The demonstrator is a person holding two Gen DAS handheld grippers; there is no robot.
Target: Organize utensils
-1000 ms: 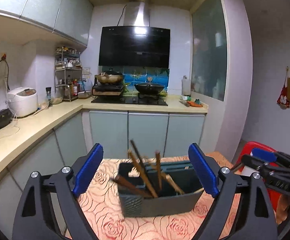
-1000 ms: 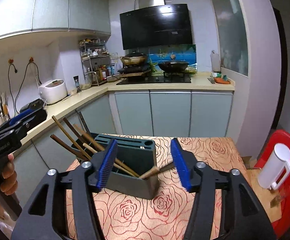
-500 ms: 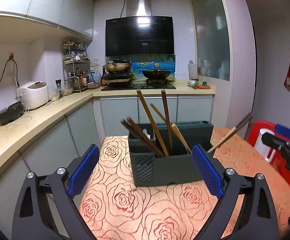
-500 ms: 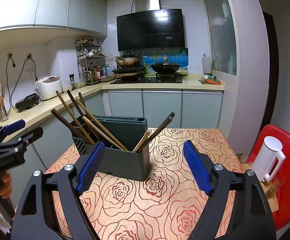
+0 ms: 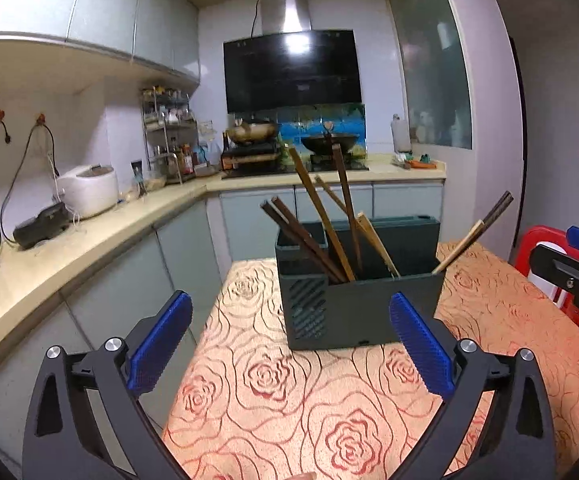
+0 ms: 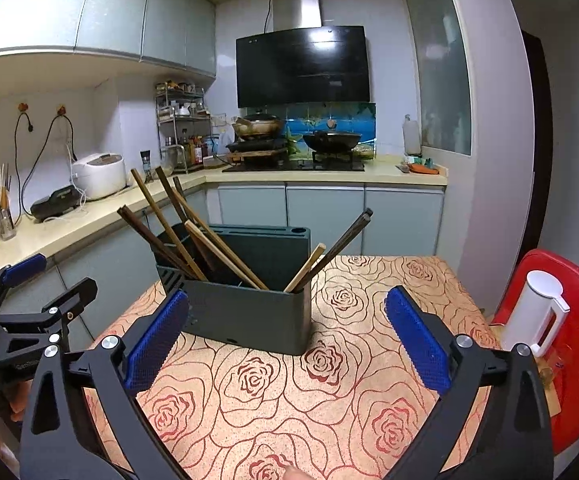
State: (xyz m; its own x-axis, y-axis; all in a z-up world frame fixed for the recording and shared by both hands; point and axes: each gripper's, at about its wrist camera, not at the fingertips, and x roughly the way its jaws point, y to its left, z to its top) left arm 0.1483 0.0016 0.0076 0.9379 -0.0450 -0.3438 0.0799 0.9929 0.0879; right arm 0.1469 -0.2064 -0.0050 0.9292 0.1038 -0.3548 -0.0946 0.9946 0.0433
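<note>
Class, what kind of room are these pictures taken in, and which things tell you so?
A home kitchen, most likely: a range hood over a stove with woks, a rice cooker on the counter, and wall cabinets.

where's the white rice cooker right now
The white rice cooker sits on the kitchen counter at the left in both wrist views, beside a black appliance and left of the spice rack.

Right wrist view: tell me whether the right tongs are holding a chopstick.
No. The right tongs stand wide open and empty, short of the utensil holder.
</note>
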